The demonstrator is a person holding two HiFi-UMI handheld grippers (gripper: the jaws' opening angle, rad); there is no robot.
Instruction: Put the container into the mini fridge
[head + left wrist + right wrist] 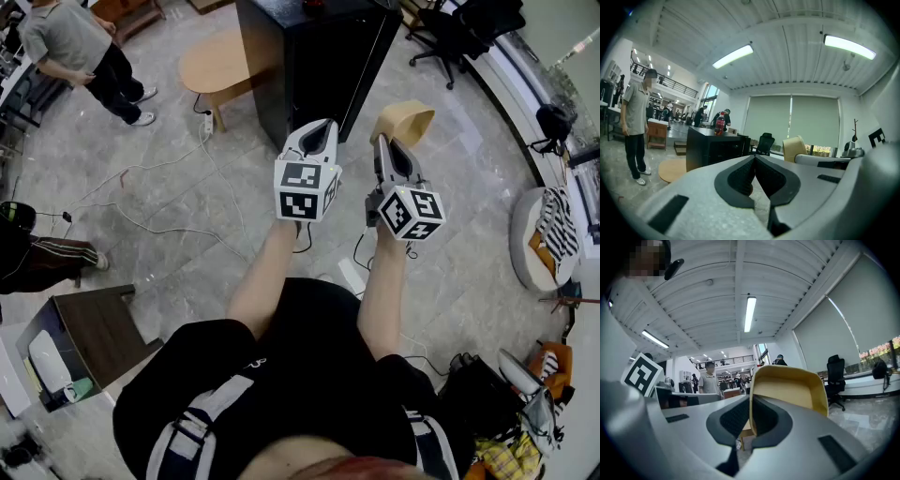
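A tan, open-topped container (405, 120) is held up at one wall, and my right gripper (382, 141) is shut on that wall. In the right gripper view the container (792, 390) fills the middle, its thin wall pinched between the jaws of the right gripper (751, 401). My left gripper (319, 127) is beside it, shut on nothing, and its jaws meet at the tip of the left gripper (754, 159). The black mini fridge (319, 56) stands on the floor just ahead of both grippers. It also shows in the left gripper view as the fridge (712, 147), with a red bottle (720, 125) on top.
A round wooden table (216, 61) stands left of the fridge, with a power strip (208, 122) and cables (159, 225) on the floor. A person (80, 52) stands at the far left. An office chair (459, 33) is at the back right, and a small dark table (98, 328) at the lower left.
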